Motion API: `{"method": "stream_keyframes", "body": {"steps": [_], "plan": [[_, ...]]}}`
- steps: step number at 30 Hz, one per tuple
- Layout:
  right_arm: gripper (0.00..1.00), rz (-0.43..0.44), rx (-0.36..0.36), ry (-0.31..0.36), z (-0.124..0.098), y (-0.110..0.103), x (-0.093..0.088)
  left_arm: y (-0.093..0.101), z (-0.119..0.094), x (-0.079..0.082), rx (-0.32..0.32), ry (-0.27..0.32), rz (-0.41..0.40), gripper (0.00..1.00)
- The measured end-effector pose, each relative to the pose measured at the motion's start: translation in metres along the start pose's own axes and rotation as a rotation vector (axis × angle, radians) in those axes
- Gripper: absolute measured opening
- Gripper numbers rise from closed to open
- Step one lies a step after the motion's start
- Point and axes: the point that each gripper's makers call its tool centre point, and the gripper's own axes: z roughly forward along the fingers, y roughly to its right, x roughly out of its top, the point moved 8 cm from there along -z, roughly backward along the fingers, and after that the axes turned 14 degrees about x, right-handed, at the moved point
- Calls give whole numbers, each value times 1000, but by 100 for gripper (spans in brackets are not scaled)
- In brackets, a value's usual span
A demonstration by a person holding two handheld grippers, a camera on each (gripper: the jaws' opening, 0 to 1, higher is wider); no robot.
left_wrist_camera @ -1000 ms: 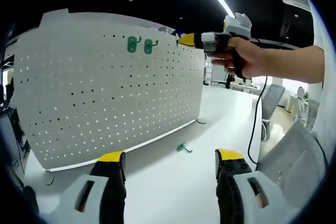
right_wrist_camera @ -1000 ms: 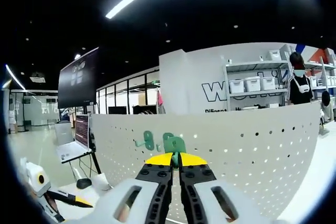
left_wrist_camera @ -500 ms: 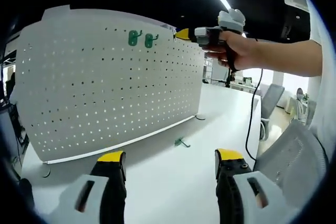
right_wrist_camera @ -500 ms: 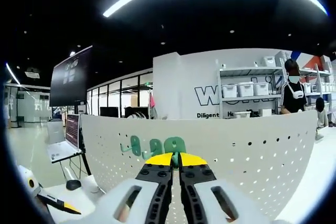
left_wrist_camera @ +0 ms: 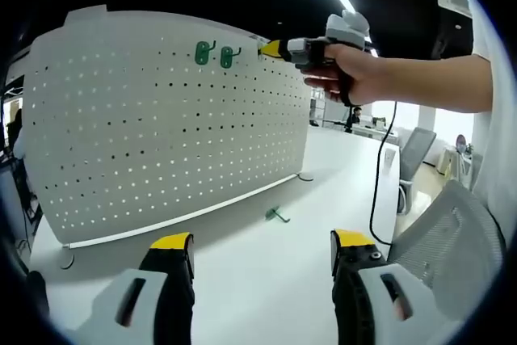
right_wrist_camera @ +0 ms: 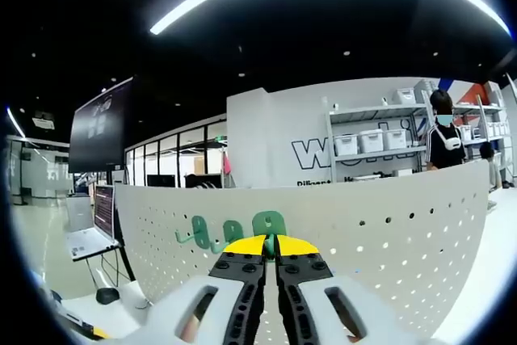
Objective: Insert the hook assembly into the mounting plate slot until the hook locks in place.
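Insertion stage, by the look of it. Saw right tongs (right_wrist_camera: 271,246) pinched narrow on a green hook (right_wrist_camera: 268,224), raised to the top row of holes in the white perforated mounting plate (right_wrist_camera: 388,232). Placed it just beside two hung hooks (right_wrist_camera: 233,232), already seated in that same row. Could not tell whether the held hook's tabs had entered a slot, or whether anything had locked.

Judged the next move as calling for three things:
- lining the tabs up square with a pair of holes
- pushing in and then down until the catch takes
- loosening the grip only after that

Reckoned a tilted approach likely to jam or to nudge the neighbouring hooks.

Noted, in the left gripper view, a hand (left_wrist_camera: 347,78) carrying the right tongs high at the plate's upper edge. Kept left tongs (left_wrist_camera: 262,252) wide apart and gripping nothing, low over the desk (left_wrist_camera: 266,305). Spotted a spare hook (left_wrist_camera: 277,214) lying loose on the desk near the plate's foot, well apart from both tongs.

Made out white bins (right_wrist_camera: 376,136) on a shelf (right_wrist_camera: 380,153) far behind the plate; could not tell their contents
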Motion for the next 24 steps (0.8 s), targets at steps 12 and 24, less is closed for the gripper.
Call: {"method": "stream_keyframes", "body": {"steps": [12,24], "plan": [[1,7,-16,6,8,4,-5,-2,-1,-1,9,-3,0,71],[1,14,-16,17,17,7,-8,-4,-2,-4,15,-17,-7,70]]}}
